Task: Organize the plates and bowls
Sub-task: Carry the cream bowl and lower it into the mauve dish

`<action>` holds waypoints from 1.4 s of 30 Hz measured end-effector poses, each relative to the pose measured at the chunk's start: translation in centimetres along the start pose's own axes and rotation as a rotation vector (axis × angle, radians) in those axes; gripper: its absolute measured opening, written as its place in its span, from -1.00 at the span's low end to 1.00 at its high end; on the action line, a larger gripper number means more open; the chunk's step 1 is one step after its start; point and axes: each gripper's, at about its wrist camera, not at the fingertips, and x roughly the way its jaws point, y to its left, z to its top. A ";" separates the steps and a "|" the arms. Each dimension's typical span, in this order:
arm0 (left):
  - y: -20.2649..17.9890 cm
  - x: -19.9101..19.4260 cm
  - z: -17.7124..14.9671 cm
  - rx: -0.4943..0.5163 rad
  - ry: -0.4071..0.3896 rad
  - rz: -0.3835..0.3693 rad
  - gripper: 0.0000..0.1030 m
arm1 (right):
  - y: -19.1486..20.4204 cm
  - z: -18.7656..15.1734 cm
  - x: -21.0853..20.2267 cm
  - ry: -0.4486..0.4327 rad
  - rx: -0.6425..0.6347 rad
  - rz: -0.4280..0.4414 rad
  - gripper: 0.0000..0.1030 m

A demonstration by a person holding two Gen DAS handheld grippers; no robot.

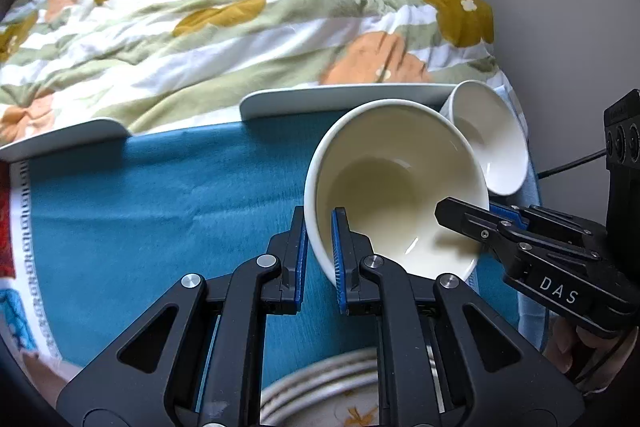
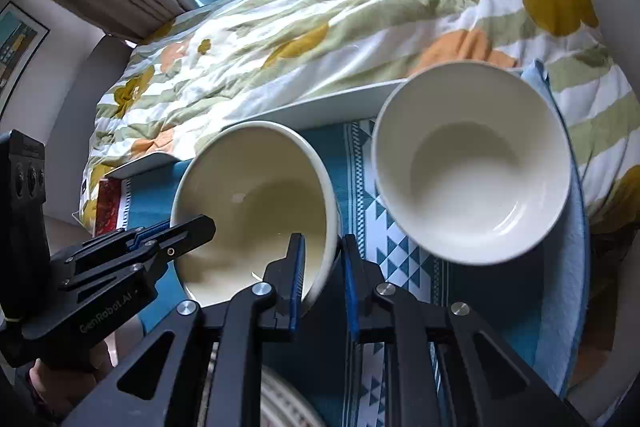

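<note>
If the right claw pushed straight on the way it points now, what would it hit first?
The right claw is already clamped on the cream bowl rim, so it would drive down into that bowl wall first, then likely the blue cloth under it; depth is unclear.

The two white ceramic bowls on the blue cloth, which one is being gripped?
The cream-tinted white bowl, nearer the cameras: left gripper and right gripper each clamp its rim. The whiter bowl beside it sits untouched.
</note>
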 end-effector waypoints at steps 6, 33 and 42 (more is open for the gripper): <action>-0.5 -5.3 -2.1 -0.027 -0.079 0.017 -0.81 | 2.4 -1.0 -3.8 -0.049 -0.055 0.008 -0.67; 17.6 -23.1 -20.3 -0.292 -0.199 0.155 -0.81 | 25.7 -13.4 -4.1 0.016 -0.358 0.163 -0.67; 23.3 -18.9 -20.2 -0.152 -0.064 0.100 -0.81 | 28.0 -15.5 1.8 0.083 -0.228 0.075 -0.68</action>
